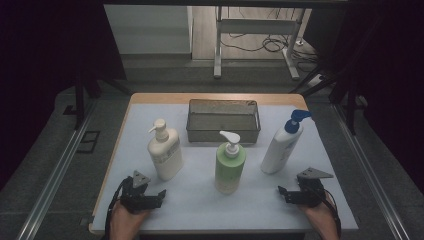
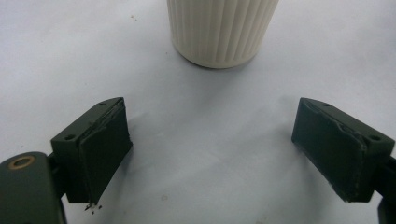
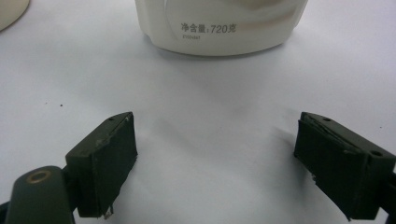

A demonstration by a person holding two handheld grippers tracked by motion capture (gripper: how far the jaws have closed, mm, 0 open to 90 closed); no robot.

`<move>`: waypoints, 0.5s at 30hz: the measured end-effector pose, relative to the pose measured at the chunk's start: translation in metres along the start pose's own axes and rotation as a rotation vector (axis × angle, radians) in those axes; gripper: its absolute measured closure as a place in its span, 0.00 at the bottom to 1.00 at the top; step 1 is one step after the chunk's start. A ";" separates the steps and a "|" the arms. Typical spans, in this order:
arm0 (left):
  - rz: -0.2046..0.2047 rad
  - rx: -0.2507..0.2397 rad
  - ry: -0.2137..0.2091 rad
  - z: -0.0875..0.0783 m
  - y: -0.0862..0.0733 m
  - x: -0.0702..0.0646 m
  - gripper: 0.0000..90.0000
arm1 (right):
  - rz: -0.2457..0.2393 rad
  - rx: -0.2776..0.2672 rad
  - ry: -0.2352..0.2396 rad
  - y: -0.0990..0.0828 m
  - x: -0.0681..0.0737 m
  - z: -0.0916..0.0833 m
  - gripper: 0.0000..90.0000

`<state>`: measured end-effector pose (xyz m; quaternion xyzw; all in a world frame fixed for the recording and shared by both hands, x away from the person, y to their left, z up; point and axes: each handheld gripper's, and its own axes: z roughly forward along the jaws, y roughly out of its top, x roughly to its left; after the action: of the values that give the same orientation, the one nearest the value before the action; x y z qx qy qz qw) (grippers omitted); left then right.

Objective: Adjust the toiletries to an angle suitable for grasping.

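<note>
Three pump bottles stand on the white table: a cream one at the left, a green one in the middle, and a white one with a blue pump at the right. My left gripper rests near the front left edge, open and empty. In the left gripper view the jaws stand wide apart, with a ribbed cream bottle base just ahead. My right gripper sits at the front right, open. The white bottle's base stands close in front of it.
A grey metal mesh basket stands at the back middle of the table, behind the bottles. Dark curtains flank the table, and metal rails run along both sides. A cream edge shows at the top left of the right gripper view.
</note>
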<state>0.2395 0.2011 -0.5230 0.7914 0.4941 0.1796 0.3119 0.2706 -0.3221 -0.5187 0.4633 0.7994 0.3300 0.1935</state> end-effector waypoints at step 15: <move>-0.002 -0.005 -0.002 0.000 0.000 0.000 0.12 | 0.000 -0.002 -0.001 0.000 0.000 0.000 0.14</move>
<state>0.2394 0.2014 -0.5235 0.7903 0.4942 0.1795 0.3146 0.2703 -0.3222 -0.5189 0.4631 0.7990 0.3306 0.1943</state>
